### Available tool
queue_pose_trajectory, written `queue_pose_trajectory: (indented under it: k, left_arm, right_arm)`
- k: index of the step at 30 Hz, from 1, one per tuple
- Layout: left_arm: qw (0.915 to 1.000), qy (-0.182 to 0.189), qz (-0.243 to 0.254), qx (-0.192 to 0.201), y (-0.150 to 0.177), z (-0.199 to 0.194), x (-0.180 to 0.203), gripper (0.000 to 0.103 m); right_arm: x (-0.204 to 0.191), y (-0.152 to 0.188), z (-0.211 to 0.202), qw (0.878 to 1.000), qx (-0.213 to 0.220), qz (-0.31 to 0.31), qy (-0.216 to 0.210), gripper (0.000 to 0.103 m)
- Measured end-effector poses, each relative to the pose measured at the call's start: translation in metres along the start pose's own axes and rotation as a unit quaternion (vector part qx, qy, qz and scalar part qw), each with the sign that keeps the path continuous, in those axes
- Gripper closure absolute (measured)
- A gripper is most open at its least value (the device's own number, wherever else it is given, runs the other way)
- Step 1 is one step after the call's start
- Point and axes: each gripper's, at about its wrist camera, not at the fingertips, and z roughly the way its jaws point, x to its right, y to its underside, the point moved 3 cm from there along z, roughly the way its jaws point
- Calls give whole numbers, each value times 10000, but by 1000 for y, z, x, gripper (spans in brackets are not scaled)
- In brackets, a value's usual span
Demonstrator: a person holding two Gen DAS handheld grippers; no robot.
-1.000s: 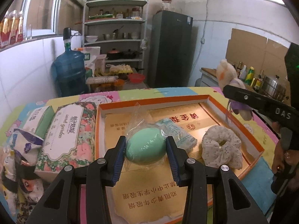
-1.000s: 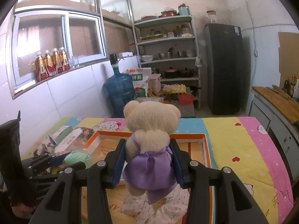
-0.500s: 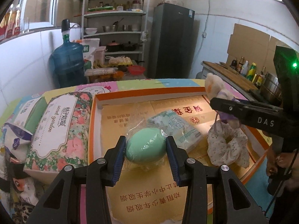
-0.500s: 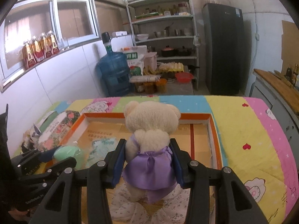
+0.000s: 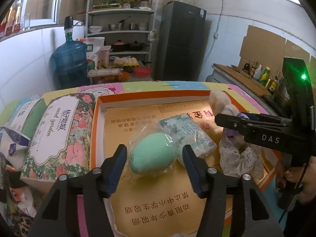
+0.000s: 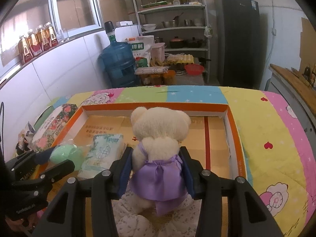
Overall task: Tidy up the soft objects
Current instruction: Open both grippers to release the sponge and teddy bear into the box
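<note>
Blue-padded jaws of the left gripper (image 5: 155,158) are standing spread apart, with gaps showing on either side of the mint-green sponge egg (image 5: 151,153) in its clear wrapper — the egg is lying between them on the floor of the orange-rimmed tray (image 5: 154,96), seemingly resting there rather than being gripped. Just beside it to the right, and touching its wrapper, a pale-green tissue packet (image 5: 187,136) is lying flat. The right gripper (image 6: 157,170) is pressing its jaws into the purple-skirted waist of a cream teddy bear (image 6: 160,126), holding it upright over a floral scrunchie (image 5: 240,158) near the tray's front edge; whether the bear's feet are touching the cloth cannot be told.

Judging from this, the sorting is partway along: one soft item looks freshly delivered into the tray, and a second is being lowered to join it. The next move likely calls for drawing the left gripper straight back without dragging the crinkly wrapper, then setting the bear down in bare tray space — perhaps the far right — before letting go.

Outside the tray, on its left, a floral tissue pack (image 5: 57,130) and smaller packets are waiting on the patchwork tablecloth (image 6: 256,130).
</note>
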Motion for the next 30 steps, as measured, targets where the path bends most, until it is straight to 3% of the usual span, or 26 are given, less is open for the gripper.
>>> queue_pose_trajectory:
  k: [8, 12, 30]
  left_arm:
    - [9998, -27, -15, 176, -2, -8, -1, 29]
    - [9993, -17, 65, 354, -3, -19, 1, 29]
    - [9976, 62, 149, 668, 4, -70, -3, 28]
  right_arm:
    - [2, 0, 0, 10000, -20, 50, -39, 49]
    - [4, 0, -4, 9999, 23, 119, -28, 41]
    - [-22, 7, -57, 9988, 423, 198, 115, 41]
